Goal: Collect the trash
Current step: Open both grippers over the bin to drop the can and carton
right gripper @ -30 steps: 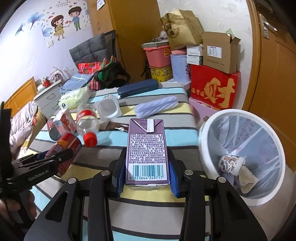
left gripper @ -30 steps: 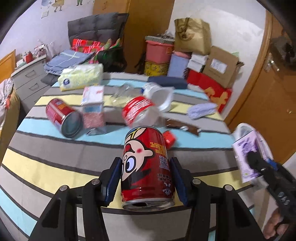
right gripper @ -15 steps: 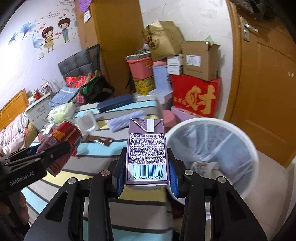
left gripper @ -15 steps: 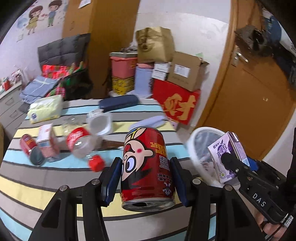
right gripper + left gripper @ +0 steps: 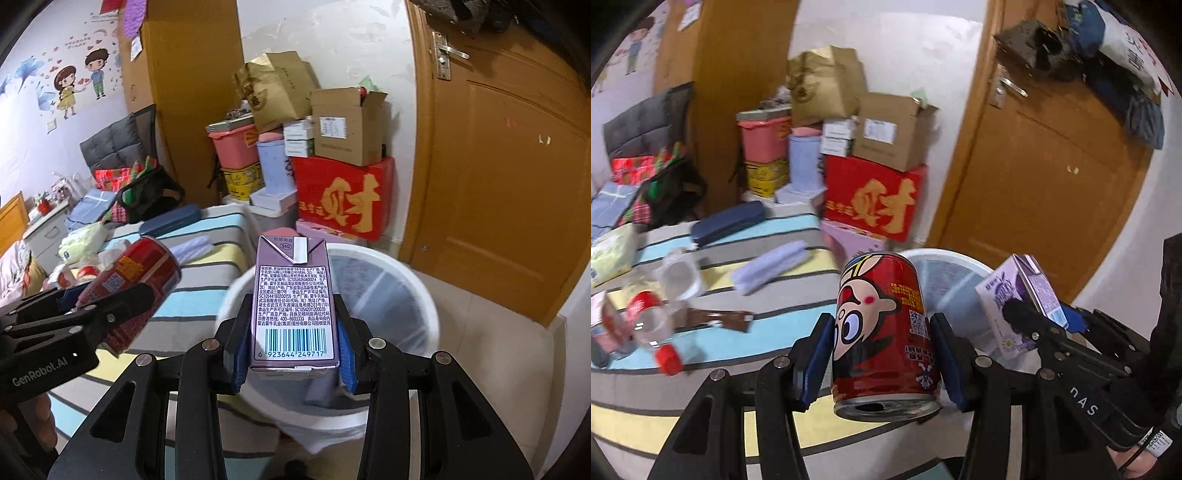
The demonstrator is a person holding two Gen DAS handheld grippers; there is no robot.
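Observation:
My left gripper point(image 5: 882, 354) is shut on a red cartoon-face can point(image 5: 882, 328), held over the striped bed's right edge near the white trash bin point(image 5: 945, 277). My right gripper point(image 5: 291, 343) is shut on a purple milk carton point(image 5: 291, 306), held above the white trash bin point(image 5: 406, 295), which has a plastic liner. The carton also shows in the left wrist view point(image 5: 1019, 295), and the can in the right wrist view point(image 5: 136, 284).
On the striped bed point(image 5: 701, 369) lie a plastic bottle with red cap point(image 5: 650, 325), a clear cup point(image 5: 679, 277), a brown wrapper point(image 5: 720, 319), a lilac cloth point(image 5: 772, 264) and a dark blue case point(image 5: 727, 223). Stacked boxes point(image 5: 343, 192) and a wooden door point(image 5: 498, 184) stand behind the bin.
Both grippers have swung right, from over the bed towards the bin, each still holding its item. The carton now hangs over the bin's opening.

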